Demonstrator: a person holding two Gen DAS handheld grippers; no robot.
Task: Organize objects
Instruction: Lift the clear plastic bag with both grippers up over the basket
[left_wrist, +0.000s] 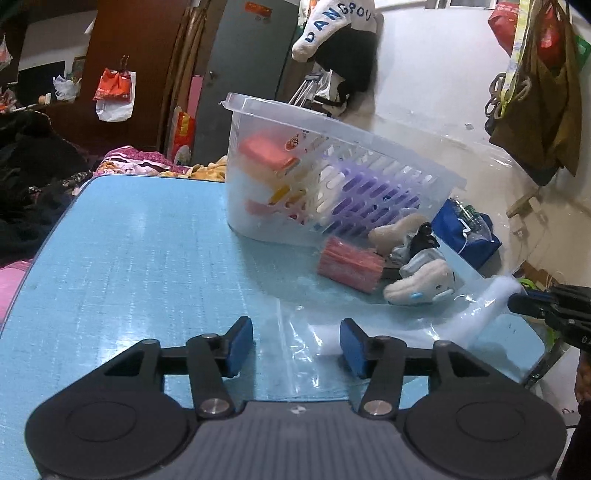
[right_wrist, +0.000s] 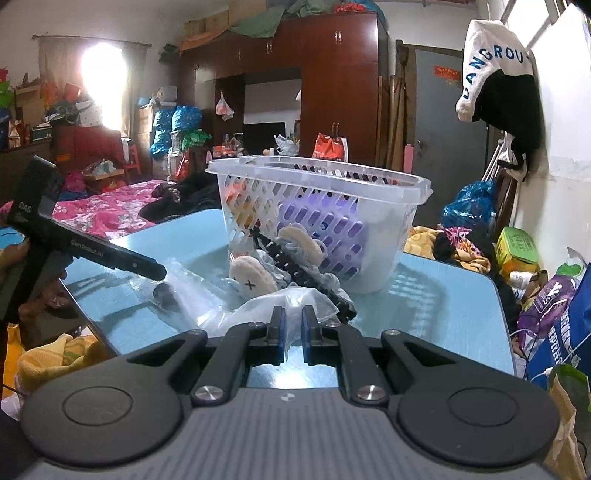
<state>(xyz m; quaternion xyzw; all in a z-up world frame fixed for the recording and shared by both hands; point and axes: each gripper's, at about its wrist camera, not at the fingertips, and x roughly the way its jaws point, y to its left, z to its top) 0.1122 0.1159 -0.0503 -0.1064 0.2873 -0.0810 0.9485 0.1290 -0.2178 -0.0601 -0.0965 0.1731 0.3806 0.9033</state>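
Only left view: red pack (left_wrist: 349, 268) | left gripper (left_wrist: 296, 345) apart | right gripper (right_wrist: 292, 334) clamps clear bag (right_wrist: 295, 301)

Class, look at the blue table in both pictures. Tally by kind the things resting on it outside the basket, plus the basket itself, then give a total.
White slotted plastic basket: 1
Clear plastic bag: 1
Red ribbed block: 1
Plush toy: 1
Total: 4
What lies inside the basket is too hidden to count.
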